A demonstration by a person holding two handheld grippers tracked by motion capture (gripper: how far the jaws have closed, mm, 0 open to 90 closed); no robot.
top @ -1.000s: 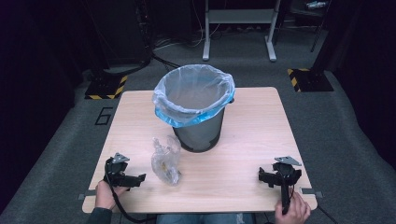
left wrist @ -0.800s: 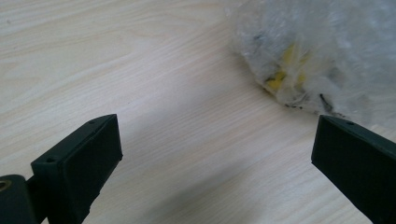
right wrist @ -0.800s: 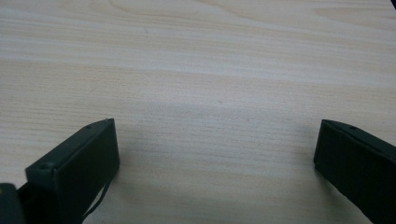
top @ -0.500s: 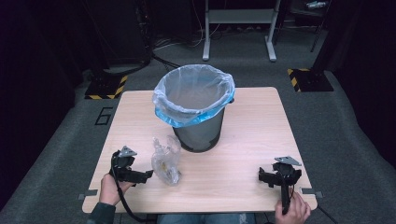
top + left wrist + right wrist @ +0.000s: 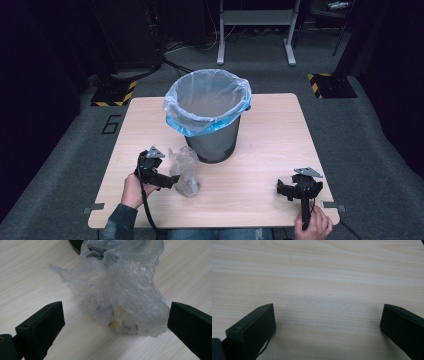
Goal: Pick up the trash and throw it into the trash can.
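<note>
We see left claw [image 5: 112,322] wide, framing the crumpled plastic bag [image 5: 184,170] | right claw [image 5: 295,190] wide, over bare surface [image 5: 270,150] | bag lies beside the lined bin [image 5: 209,112], ungrasped | likely remaining: grip, lift, drop in bin

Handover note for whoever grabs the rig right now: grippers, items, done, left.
Left gripper: open, jaws either side of the crumpled clear plastic bag, not closed on it.
Right gripper: open, holding nothing, over bare table near the front right corner.
Bag lies on the table just in front of the lined bin, which stands upright mid-table.
Done: left gripper lined up on the bag.
Left, presumably: close on the bag, lift it, drop it in the bin.
</note>
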